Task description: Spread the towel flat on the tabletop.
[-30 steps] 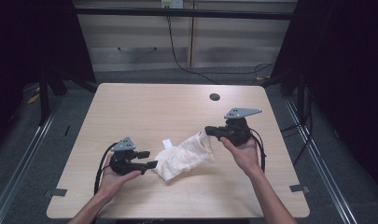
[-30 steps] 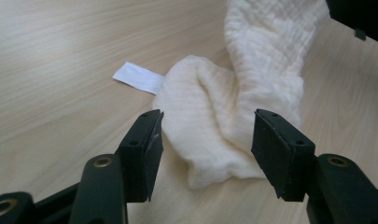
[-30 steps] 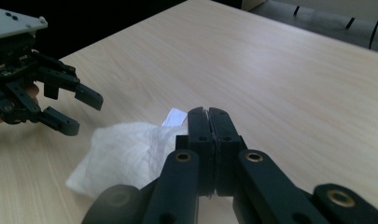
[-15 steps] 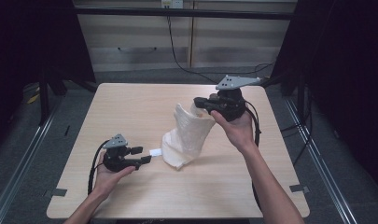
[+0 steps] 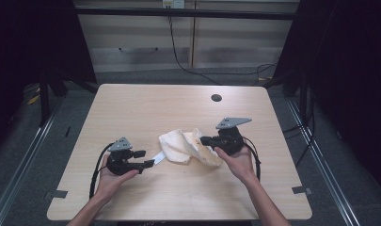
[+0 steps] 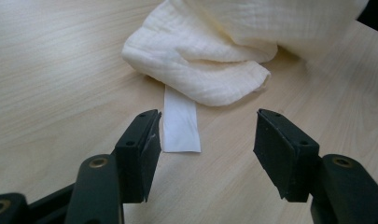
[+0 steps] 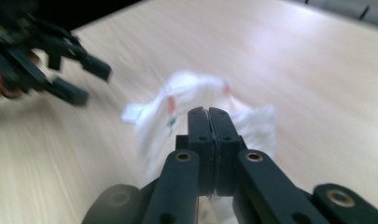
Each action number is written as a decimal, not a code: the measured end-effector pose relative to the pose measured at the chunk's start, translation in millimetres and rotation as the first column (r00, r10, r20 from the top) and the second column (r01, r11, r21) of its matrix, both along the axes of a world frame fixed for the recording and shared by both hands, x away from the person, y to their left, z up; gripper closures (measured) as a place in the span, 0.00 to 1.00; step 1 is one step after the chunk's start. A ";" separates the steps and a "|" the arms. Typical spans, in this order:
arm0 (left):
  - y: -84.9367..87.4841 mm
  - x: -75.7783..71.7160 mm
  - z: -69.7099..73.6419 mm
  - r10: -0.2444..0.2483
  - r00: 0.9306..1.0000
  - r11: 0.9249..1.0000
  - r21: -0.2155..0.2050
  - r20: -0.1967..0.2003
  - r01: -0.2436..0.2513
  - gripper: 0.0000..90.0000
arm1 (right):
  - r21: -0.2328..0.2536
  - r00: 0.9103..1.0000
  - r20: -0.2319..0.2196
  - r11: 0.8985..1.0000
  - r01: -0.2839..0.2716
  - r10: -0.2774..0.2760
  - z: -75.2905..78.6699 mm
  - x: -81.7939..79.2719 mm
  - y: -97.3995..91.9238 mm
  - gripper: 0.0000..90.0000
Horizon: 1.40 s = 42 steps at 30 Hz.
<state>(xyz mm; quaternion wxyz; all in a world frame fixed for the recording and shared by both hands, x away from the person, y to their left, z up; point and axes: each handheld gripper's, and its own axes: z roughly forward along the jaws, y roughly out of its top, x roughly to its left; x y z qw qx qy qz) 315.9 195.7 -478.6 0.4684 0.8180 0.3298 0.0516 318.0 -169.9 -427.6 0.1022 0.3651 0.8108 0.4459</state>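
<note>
Cream cloth (image 5: 186,147): crumpled, waffle-textured, pinched by right hand-held gripper (image 5: 203,140).

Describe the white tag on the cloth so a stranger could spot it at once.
On the wooden table, a crumpled cream cloth lies near the middle. From its edge facing the left gripper pokes the tag: a flat, smooth white strip, unlike the textured cloth.

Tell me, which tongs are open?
The left tongs, at the left of the high view. Their jaws stand wide apart over the white tag of the cloth. The right tongs are pinched shut on that cloth.
</note>
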 end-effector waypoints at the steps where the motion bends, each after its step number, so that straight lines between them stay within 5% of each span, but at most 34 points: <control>1: -1.0 -0.2 -0.6 0.000 1.000 1.000 0.000 -0.004 0.000 0.45 | 0.000 1.000 0.000 1.000 0.000 0.000 0.0 0.0 0.0 0.99; 3: -2.5 -0.2 -1.5 -0.005 1.000 1.000 0.009 -0.005 0.005 0.45 | -0.037 0.999 -0.034 0.999 0.008 -0.010 -17.7 -2.7 -3.3 0.99; 6: -5.0 -0.9 -3.0 -0.015 1.000 1.000 0.010 -0.011 0.016 0.45 | -0.022 0.998 -0.068 1.000 0.013 -0.014 -37.1 -6.6 -5.2 0.99; 16: -18.3 -4.5 -9.9 -0.090 0.995 0.996 0.024 -0.046 0.091 0.47 | -0.102 0.991 -0.135 0.995 -0.003 -0.011 -72.9 -4.5 5.7 0.99; 28: -31.5 -7.6 -22.1 -0.184 0.975 0.983 0.008 -0.123 0.186 0.55 | -0.064 0.985 -0.142 0.993 -0.103 0.093 -71.5 -17.8 44.4 0.99; 34: -38.3 -7.6 -26.7 -0.190 0.974 0.980 0.038 -0.122 0.196 0.58 | -0.046 0.986 -0.124 0.992 -0.119 0.113 -65.6 -18.7 51.4 0.99; 37: -42.7 -9.7 -26.5 -0.200 0.974 0.977 0.055 -0.105 0.206 0.67 | -0.037 0.988 -0.110 0.993 -0.115 0.110 -61.7 -18.9 50.0 0.99; 38: -44.0 -10.3 -26.0 -0.211 0.973 0.974 0.063 -0.097 0.218 0.83 | -0.031 0.989 -0.104 0.994 -0.109 0.106 -59.5 -18.9 47.8 0.99; 42: -47.8 -11.9 -23.4 -0.228 0.971 0.969 0.078 -0.074 0.234 0.98 | -0.018 0.991 -0.089 0.995 -0.097 0.095 -55.7 -18.3 42.6 0.99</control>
